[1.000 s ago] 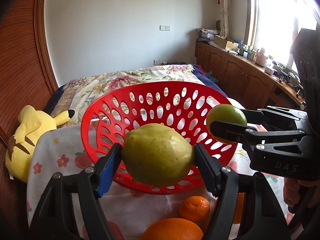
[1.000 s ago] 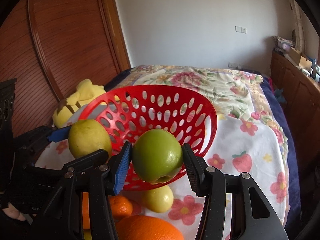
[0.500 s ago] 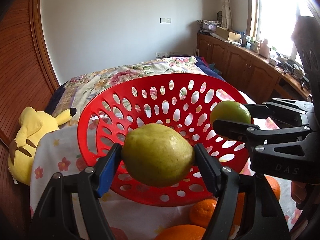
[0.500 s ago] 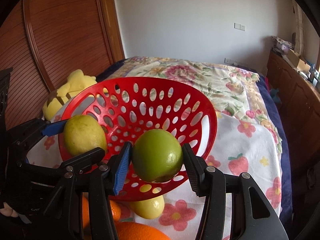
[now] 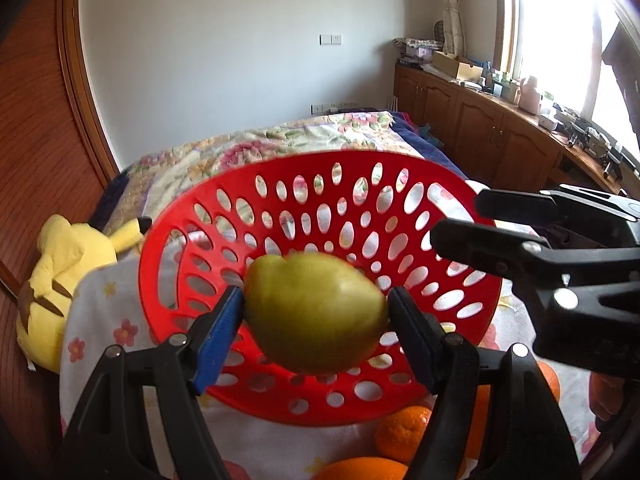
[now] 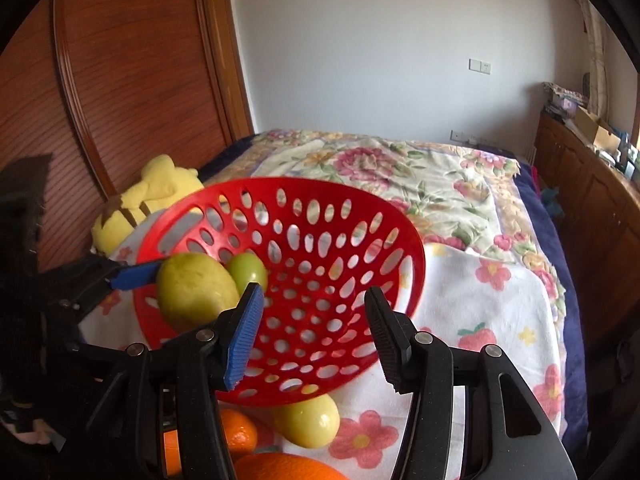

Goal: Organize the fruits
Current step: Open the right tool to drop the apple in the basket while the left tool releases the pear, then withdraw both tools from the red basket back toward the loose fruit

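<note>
A red perforated basket (image 5: 404,184) (image 6: 384,216) sits tilted on the bed. My left gripper (image 5: 316,312) is shut on a yellow-green pear (image 5: 316,312), held over the basket's near side; the pear also shows in the right wrist view (image 6: 192,290). My right gripper (image 6: 312,328) is open and empty above the basket; it shows at the right in the left wrist view (image 5: 480,224). A green apple (image 6: 247,270) lies inside the basket behind the pear. Oranges (image 5: 402,432) (image 6: 236,434) and a yellow fruit (image 6: 310,424) lie in front of the basket.
A yellow plush toy (image 5: 60,276) (image 6: 148,196) lies left of the basket by the wooden wall (image 6: 120,80). A floral bedspread (image 6: 440,184) covers the bed behind. Wooden cabinets (image 5: 500,136) line the right wall.
My right gripper has opened and let go of the green apple, which now lies in the basket. Both grippers have moved closer over the basket. The pear stays held.
</note>
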### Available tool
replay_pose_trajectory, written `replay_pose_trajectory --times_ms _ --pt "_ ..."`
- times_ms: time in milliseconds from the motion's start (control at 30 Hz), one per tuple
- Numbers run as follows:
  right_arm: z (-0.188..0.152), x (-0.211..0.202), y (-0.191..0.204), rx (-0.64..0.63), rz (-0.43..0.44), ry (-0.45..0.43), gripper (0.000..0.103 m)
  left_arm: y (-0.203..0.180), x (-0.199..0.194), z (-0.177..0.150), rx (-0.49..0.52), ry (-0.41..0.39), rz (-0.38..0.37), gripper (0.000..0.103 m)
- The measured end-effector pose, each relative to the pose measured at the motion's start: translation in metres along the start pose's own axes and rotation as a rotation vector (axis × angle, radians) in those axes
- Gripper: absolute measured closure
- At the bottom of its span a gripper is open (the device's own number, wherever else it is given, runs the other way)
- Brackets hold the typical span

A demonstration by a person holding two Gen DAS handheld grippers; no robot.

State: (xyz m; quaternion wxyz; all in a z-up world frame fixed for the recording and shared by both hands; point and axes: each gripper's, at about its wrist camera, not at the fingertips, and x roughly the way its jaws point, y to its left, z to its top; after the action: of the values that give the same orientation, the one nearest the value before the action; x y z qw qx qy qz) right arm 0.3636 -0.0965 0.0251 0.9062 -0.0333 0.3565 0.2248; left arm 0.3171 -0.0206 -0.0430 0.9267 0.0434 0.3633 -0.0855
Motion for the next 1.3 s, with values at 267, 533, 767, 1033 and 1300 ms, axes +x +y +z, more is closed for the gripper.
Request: replay_pose_trajectory --times_ms 267,533,767,1033,1300 --pt "-0.006 -0.010 -0.001 -0.010 0.015 -0.032 0.049 -0.004 -0.016 0.009 0.021 -0.034 0.003 0.029" --pt "-0.025 -0.043 0.000 -0.016 0.044 -0.086 0.047 0.001 -0.050 -0.006 0.038 -0.082 -0.020 0.028" --pt "-0.053 -0.068 0.005 -0.024 0.056 -0.102 0.043 0.004 -0.074 -0.032 0.015 -0.094 -0.080 0.026" --pt "-0.097 -0.079 0.009 0.001 0.060 -0.069 0.031 -0.004 -0.100 -0.079 0.047 -0.121 -0.038 0.024" --pt "-0.119 -0.069 0.017 -0.032 -0.004 -0.029 0.018 -0.007 -0.105 -0.109 0.029 -0.104 -0.039 0.024"
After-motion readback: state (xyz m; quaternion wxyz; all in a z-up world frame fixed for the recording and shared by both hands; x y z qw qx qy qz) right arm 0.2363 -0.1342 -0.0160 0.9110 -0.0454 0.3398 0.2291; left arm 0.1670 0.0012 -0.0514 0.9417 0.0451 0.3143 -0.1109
